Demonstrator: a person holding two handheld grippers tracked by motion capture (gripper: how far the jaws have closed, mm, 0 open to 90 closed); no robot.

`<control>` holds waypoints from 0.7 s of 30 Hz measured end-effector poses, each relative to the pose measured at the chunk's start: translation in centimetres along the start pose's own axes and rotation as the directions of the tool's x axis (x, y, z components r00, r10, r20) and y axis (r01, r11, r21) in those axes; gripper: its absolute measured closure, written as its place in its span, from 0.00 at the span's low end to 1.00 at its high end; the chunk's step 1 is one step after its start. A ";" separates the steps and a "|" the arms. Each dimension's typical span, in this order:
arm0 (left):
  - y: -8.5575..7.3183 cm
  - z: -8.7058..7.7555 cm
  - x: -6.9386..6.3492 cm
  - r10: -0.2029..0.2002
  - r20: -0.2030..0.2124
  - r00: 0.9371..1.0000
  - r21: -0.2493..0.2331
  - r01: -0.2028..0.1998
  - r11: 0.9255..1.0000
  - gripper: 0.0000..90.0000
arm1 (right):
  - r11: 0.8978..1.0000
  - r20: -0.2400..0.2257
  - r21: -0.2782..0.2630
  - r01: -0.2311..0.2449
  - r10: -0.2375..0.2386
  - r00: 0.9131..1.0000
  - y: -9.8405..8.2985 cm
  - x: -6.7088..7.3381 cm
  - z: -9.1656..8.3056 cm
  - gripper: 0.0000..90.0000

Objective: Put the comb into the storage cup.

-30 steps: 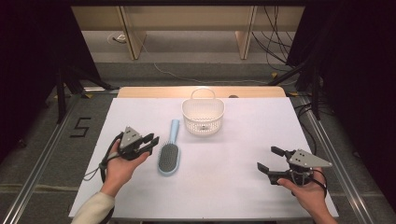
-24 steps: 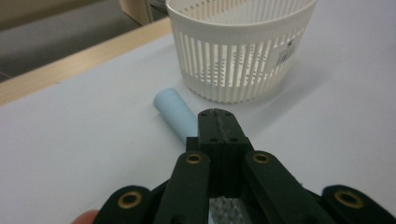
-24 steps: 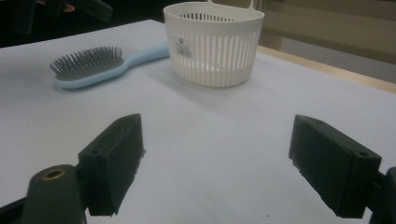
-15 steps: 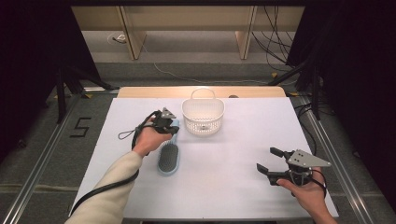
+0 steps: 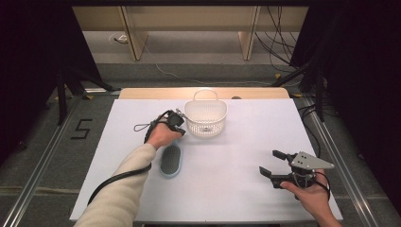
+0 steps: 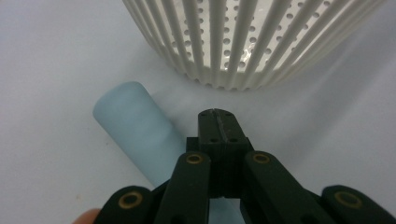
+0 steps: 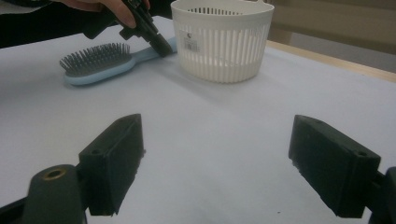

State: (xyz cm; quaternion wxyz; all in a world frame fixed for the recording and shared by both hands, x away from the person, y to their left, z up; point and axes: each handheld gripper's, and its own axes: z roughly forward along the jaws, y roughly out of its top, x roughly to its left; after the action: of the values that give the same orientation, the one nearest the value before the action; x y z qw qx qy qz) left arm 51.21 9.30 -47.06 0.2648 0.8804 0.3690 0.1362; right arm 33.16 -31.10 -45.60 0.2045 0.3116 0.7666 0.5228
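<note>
My left fingers (image 6: 218,122) pressed together on nothing, tips beside the blue hairbrush (image 6: 136,133) handle, near the white basket (image 5: 205,118), my right fingers (image 5: 273,163) wide above the desk (image 5: 246,189)

white-covered table (image 5: 246,189), on it a light blue hairbrush (image 5: 169,161) and a white slotted basket (image 5: 206,119)

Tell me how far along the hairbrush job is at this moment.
Early stage. Done: the left gripper has reached the handle end of the blue hairbrush, beside the white basket. In hand: nothing. Its jaws are shut with the handle lying beside them, not between them. Left: grasping the hairbrush, which lies flat on the table. The basket holds no brush. The right gripper waits open.
</note>
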 end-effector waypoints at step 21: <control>-3.0 -2.0 3.0 -0.127 -0.088 0.988 0.103 0.136 0.985 1.00 | 1.000 -0.016 0.013 -0.005 0.005 1.000 -0.1 0.0 0.2 0.21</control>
State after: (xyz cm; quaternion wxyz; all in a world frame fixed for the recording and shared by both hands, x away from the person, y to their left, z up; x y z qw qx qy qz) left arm 50.71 13.97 -47.03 0.2100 0.8609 0.4437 0.1336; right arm 33.21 -31.00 -45.75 0.1948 0.3106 0.7709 0.5209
